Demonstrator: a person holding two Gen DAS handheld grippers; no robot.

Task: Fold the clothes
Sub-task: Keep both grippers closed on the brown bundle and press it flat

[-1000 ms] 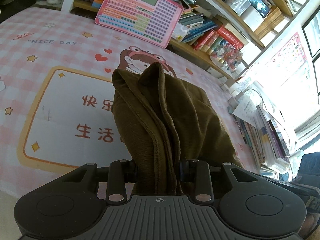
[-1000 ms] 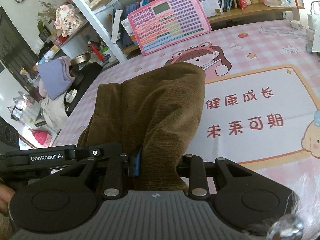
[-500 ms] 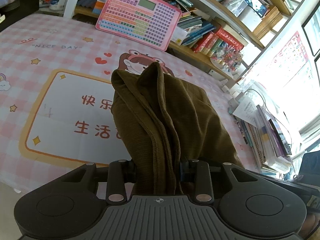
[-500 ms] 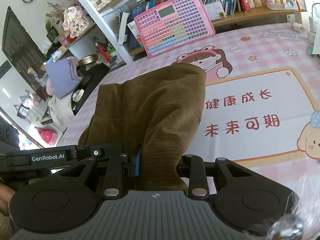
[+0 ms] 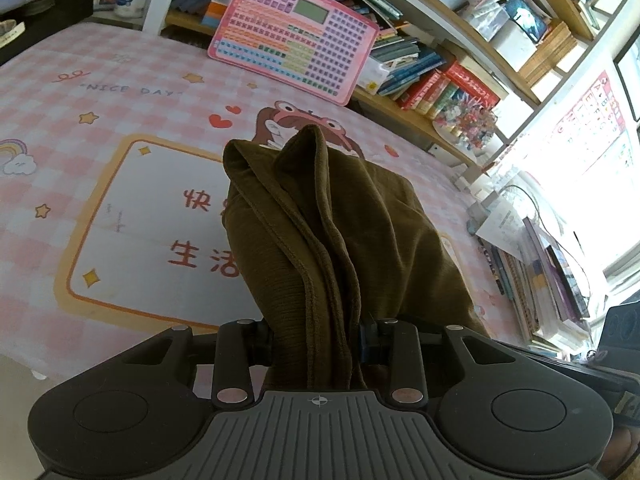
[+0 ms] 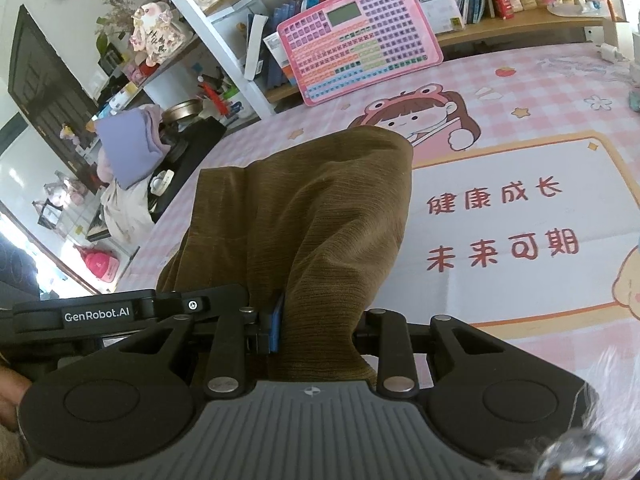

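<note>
An olive-brown ribbed garment [image 5: 344,240] hangs bunched over the pink checked table cover [image 5: 80,92]. My left gripper [image 5: 316,336] is shut on a thick bundle of its folds, which hide the fingertips. In the right wrist view the same garment [image 6: 320,216] drapes forward from my right gripper [image 6: 320,328], which is shut on another part of it. The cloth's far end rests on or just above the table; I cannot tell which. The left gripper's body [image 6: 108,312] shows at the left of the right wrist view.
A pink toy keyboard tablet [image 5: 296,32] leans against a bookshelf [image 5: 440,80] at the table's far edge. Books and papers [image 5: 536,264] pile up at the right side. A purple cloth and clutter [image 6: 132,148] lie beyond the table's left edge. The printed white panel [image 6: 520,216] lies bare.
Both views have tilted slightly, showing a little more of the table's far side. The garment stays held the same way in both grippers.
</note>
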